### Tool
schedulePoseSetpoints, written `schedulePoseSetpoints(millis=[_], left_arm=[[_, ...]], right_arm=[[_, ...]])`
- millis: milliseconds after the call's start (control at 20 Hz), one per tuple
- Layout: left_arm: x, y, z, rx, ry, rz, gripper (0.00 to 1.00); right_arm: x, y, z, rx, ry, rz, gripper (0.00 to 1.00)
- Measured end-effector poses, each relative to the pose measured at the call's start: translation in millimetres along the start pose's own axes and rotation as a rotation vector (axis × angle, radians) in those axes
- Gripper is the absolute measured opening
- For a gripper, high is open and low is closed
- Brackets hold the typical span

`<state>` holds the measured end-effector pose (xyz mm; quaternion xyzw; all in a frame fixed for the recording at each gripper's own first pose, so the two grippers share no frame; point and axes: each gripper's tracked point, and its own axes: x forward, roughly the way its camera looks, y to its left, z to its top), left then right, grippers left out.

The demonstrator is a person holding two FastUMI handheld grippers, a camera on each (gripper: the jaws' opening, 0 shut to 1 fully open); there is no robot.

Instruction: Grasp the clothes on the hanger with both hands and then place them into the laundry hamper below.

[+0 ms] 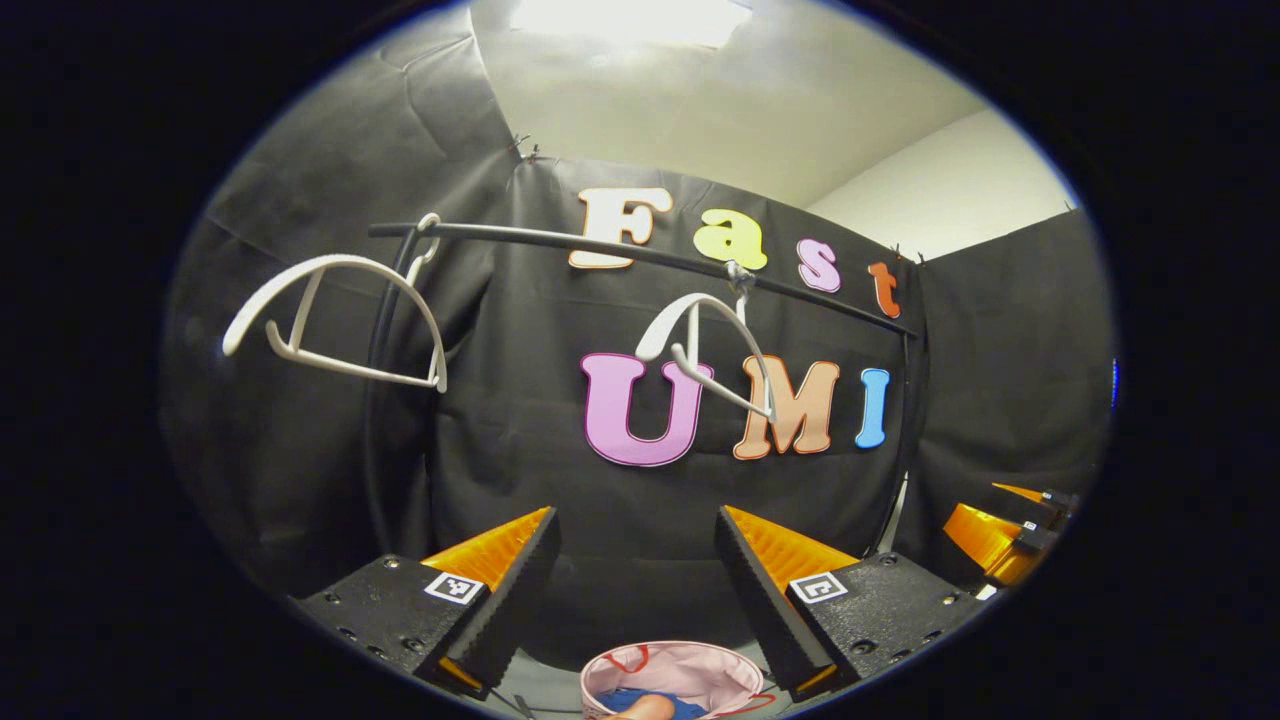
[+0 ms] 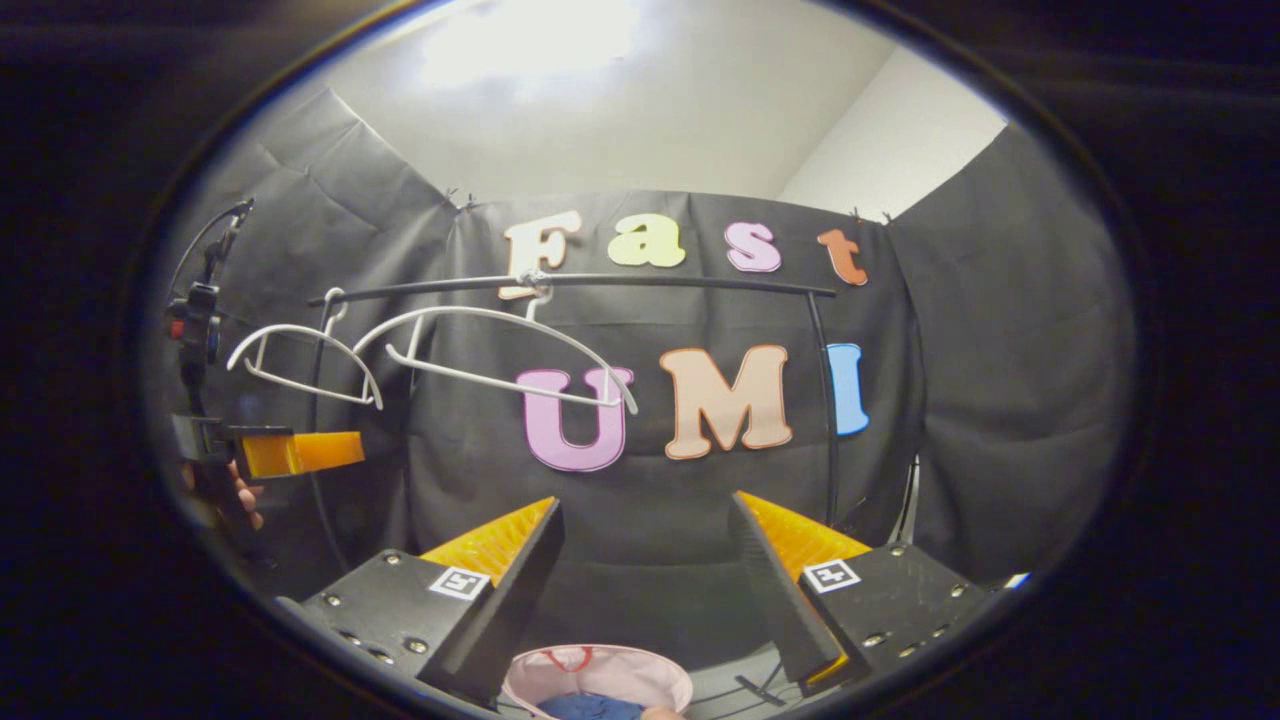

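My left gripper [image 1: 637, 560] is held up facing the rail [image 1: 640, 255], its fingers spread wide and pinching nothing; I judge that is because the garment is already let go. Going left to right along the rail, the first white hanger [image 1: 335, 325] hangs bare near the left end, and the second hanger [image 1: 715, 350] hangs bare near the middle, tied on so it cannot slide off. Below, between my fingers, the pink laundry hamper [image 1: 700, 668] stands under the rail, placed to catch what drops; the blue clothes [image 1: 650, 700] lie inside it. My right gripper [image 2: 648, 570] is likewise spread and empty above the hamper; to me the placing looks done.
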<state>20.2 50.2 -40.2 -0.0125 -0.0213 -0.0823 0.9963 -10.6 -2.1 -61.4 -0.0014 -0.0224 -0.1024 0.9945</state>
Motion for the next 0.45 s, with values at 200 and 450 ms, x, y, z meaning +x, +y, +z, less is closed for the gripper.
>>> schedulePoseSetpoints(millis=[200,450], left_arm=[[-4,-1,9,0.020,0.001,0.019,0.92],[-5,-4,2,0.001,0.023,0.032,0.92]], right_arm=[[-8,15,22,0.066,-0.012,0.060,0.94],[-16,9,31,0.067,-0.031,0.061,0.98]])
